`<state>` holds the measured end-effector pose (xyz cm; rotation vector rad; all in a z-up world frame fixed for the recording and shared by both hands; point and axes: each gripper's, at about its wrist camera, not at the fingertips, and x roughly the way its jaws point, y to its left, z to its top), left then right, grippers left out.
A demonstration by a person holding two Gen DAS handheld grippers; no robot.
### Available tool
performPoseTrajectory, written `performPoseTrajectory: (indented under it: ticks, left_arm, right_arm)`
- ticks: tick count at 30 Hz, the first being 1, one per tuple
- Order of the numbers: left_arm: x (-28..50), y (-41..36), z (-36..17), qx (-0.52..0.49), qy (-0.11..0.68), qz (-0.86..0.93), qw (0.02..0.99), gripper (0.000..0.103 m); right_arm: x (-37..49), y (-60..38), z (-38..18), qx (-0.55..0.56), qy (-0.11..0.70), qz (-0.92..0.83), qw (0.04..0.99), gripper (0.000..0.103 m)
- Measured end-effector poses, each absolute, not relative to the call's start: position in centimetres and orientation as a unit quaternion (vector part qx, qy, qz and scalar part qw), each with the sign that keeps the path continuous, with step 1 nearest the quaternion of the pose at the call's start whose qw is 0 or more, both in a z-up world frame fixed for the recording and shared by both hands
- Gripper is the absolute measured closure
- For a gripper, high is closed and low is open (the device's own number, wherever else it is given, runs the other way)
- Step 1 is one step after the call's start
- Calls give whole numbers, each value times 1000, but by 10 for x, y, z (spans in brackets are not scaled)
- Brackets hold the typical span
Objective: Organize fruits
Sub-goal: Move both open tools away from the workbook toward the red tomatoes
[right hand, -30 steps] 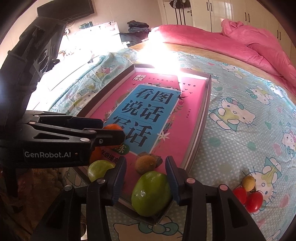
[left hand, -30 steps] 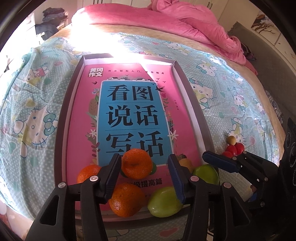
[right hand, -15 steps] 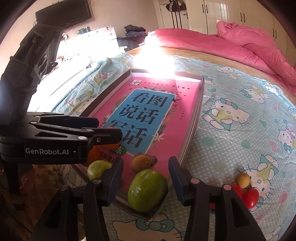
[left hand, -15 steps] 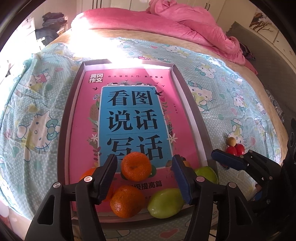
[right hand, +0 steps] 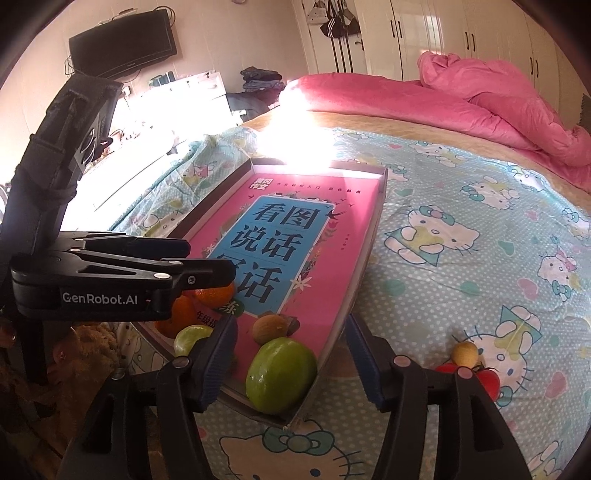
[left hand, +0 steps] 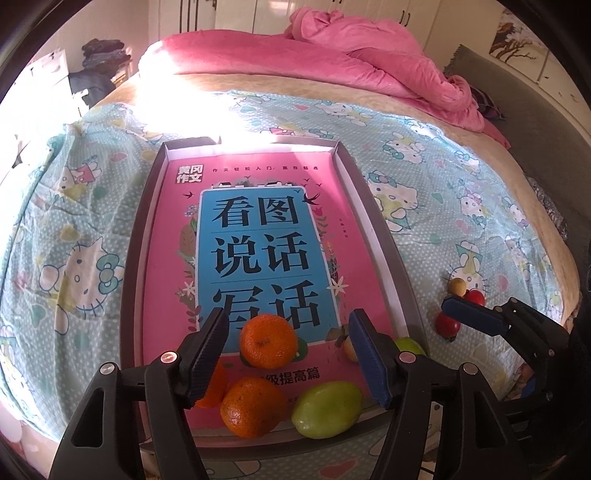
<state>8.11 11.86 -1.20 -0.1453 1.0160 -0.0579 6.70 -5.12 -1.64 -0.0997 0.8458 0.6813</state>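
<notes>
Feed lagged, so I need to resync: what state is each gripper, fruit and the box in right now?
left hand-held gripper: open, jaws just opened, astride an orange, not pressing it.
right hand-held gripper: open, jaws just opened, astride a green fruit, not pressing it.
oranges: three, loose in the box.
green fruits: two, resting at the box's near end.
box: open, a pink book lining it.
cherry tomatoes: on the bedsheet, outside the box.

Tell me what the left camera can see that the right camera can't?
Only the left wrist view shows all three oranges clearly, like the front orange, and the grey sofa. Only the right wrist view shows the TV and the wardrobe doors. Both show the tray holding the pink book, a green fruit, cherry tomatoes on the bedsheet, and the pink duvet.
</notes>
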Motion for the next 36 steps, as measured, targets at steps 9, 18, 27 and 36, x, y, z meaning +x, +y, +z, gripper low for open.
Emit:
performPoseTrajectory:
  ticks: [9,18,27,36]
  left_arm:
    - [80,118,-11,-69,483,-27,872,33]
    - [79,118,-11,-67,482,-26,873,33]
    - [76,111,-10,-59,480,-26,875,33]
    - [72,99,-9,-52,480,-33,875,33]
  right_arm:
    - [65,-61,-10,-38,393,318,862,40]
    - [65,-66,-8,-34,387,318,865,38]
    - [66,-75,-2,-31,378,309,872,36]
    - [67,-94,4,-22,375,294,879,34]
